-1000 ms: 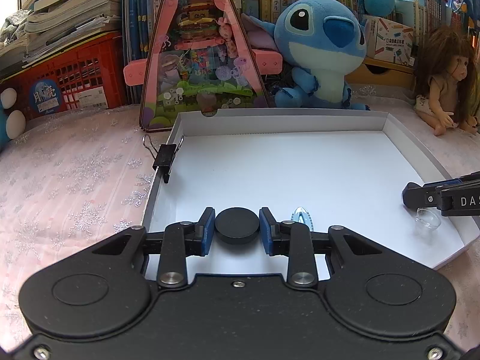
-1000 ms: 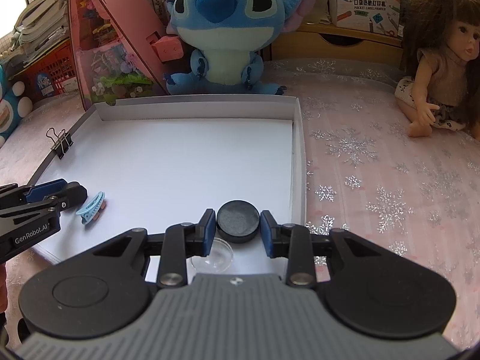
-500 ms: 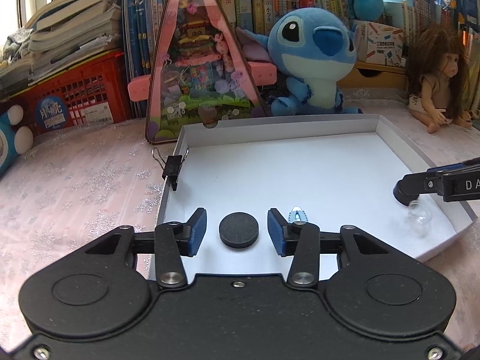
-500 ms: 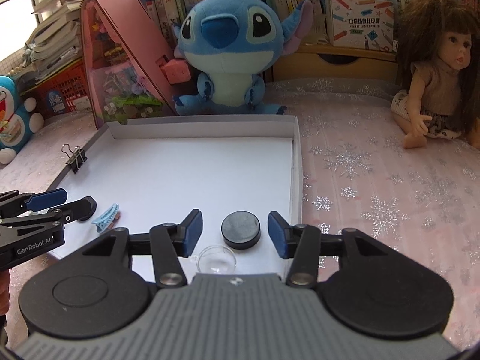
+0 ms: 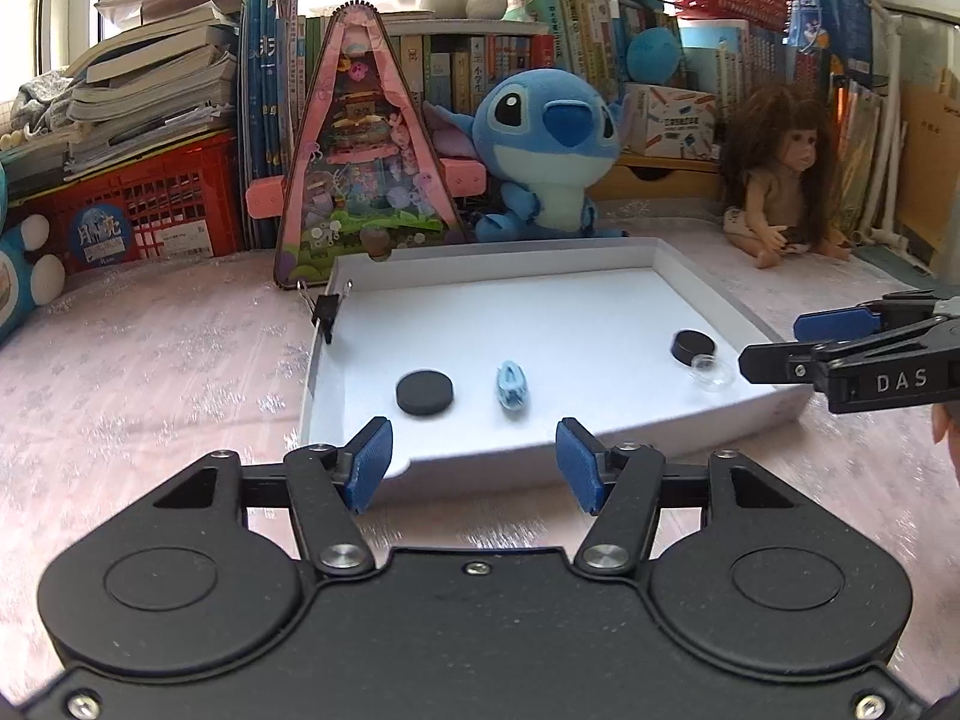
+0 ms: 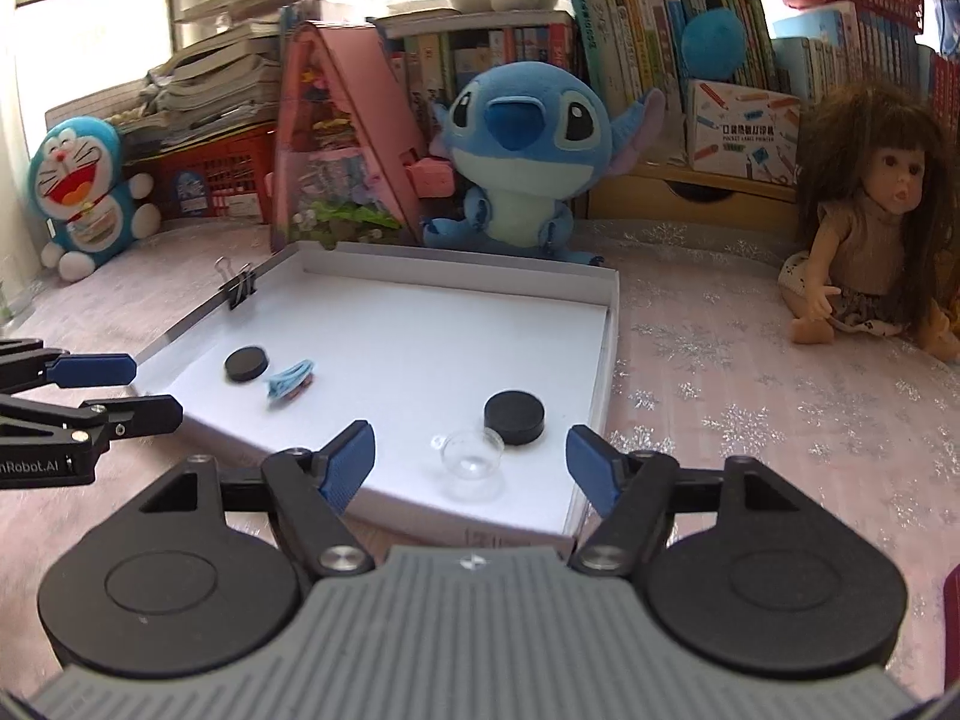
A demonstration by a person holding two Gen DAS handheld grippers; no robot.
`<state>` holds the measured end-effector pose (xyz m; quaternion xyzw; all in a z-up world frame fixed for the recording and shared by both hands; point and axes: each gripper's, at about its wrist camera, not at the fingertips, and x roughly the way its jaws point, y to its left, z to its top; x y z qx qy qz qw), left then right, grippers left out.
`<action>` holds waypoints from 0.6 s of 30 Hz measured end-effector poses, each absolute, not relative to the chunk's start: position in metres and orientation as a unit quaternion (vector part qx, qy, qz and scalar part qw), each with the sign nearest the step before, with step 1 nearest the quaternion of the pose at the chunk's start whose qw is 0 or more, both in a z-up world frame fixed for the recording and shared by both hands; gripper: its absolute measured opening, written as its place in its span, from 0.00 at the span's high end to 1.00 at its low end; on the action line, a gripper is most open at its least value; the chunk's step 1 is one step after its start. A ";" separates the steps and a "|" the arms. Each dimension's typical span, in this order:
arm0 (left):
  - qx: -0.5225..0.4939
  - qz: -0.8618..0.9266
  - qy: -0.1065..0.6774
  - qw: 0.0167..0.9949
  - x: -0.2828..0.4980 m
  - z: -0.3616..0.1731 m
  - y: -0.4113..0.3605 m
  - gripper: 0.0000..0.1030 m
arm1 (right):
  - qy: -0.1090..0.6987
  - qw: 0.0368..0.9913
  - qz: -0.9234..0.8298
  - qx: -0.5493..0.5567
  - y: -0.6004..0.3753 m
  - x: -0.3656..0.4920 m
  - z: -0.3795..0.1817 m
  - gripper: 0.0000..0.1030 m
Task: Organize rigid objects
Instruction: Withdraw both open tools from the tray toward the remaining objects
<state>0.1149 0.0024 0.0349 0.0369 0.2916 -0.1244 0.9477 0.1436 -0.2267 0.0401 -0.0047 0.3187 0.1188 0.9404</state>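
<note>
A white shallow tray (image 5: 774, 405) (image 6: 591, 384) lies on the pink cloth. In it are a black disc (image 5: 424, 393) (image 6: 246, 363) near the left, a blue hair clip (image 5: 512, 384) (image 6: 289, 381), a second black disc (image 5: 693, 346) (image 6: 514, 417) and a clear small cup (image 5: 712, 373) (image 6: 471, 459). My left gripper (image 5: 474, 468) is open and empty, just before the tray's near edge. My right gripper (image 6: 471, 462) is open and empty, behind the clear cup. The right gripper also shows in the left wrist view (image 5: 780, 343).
A black binder clip (image 5: 327, 315) (image 6: 238, 291) grips the tray's left wall. Behind the tray stand a pink triangular toy house (image 5: 360, 162), a blue plush (image 5: 549, 144) and a doll (image 6: 870, 222). Books and a red crate (image 5: 138, 204) line the back.
Both grippers opened wide, let go of their black discs and drew back and up from the tray. The discs now lie in the tray.
</note>
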 end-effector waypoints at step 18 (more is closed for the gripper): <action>0.032 -0.149 0.295 0.943 0.044 0.015 0.018 0.43 | 0.306 0.939 0.155 -0.036 -0.219 0.066 0.024 0.18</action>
